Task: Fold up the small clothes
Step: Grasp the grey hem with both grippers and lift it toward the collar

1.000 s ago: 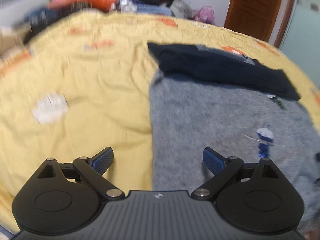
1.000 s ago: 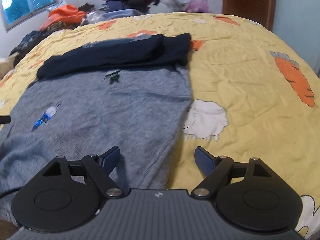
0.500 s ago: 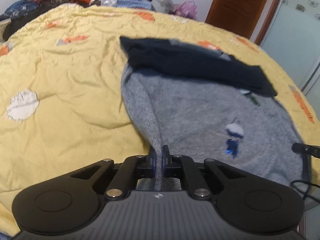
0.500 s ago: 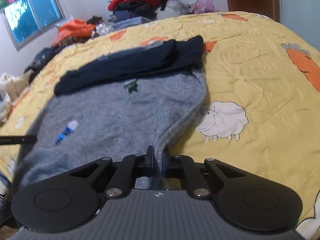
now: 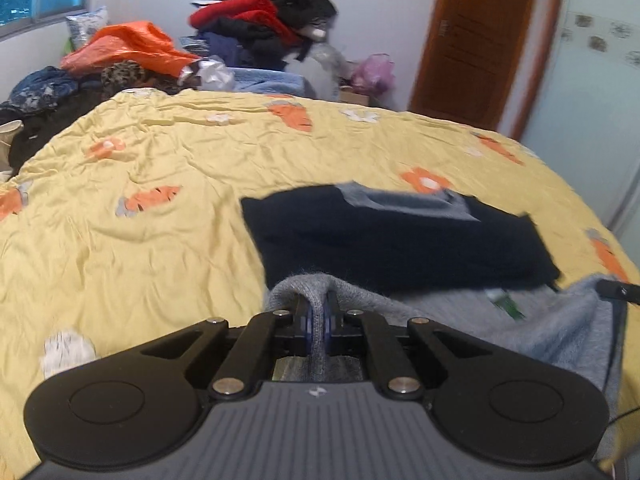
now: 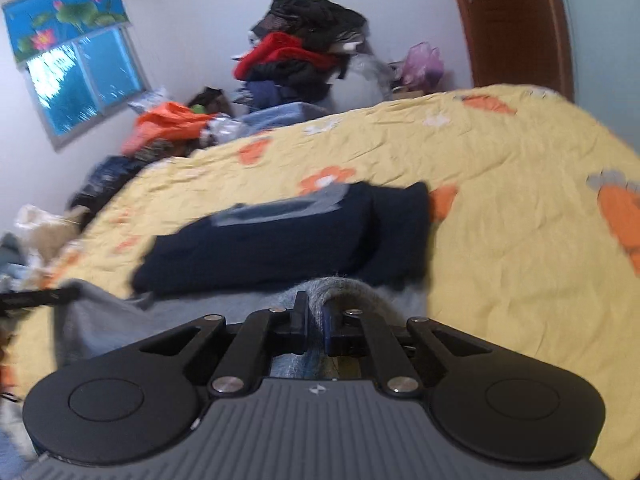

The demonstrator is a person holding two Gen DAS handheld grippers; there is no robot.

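Observation:
A grey knit sweater (image 5: 532,320) with dark navy sleeves (image 5: 400,240) folded across its top lies on the yellow bedspread (image 5: 140,240). My left gripper (image 5: 316,316) is shut on the sweater's lower left edge, lifted off the bed. My right gripper (image 6: 316,312) is shut on the lower right edge of the sweater (image 6: 180,308), also lifted. The grey fabric bulges over both pairs of fingers. The navy sleeves (image 6: 280,248) lie just beyond the raised hem. The other gripper's tip shows at each frame's side (image 5: 618,290).
The bedspread (image 6: 500,220) has carrot and sheep prints. A heap of clothes (image 5: 264,28) and an orange bag (image 5: 128,46) lie beyond the far edge of the bed. A wooden door (image 5: 480,40) stands at the back right, a window (image 6: 80,92) at the left.
Both grippers went from open to shut on the sweater's lower hem, then lifted it and carried it forward toward the navy sleeves; the grey body now folds over itself.

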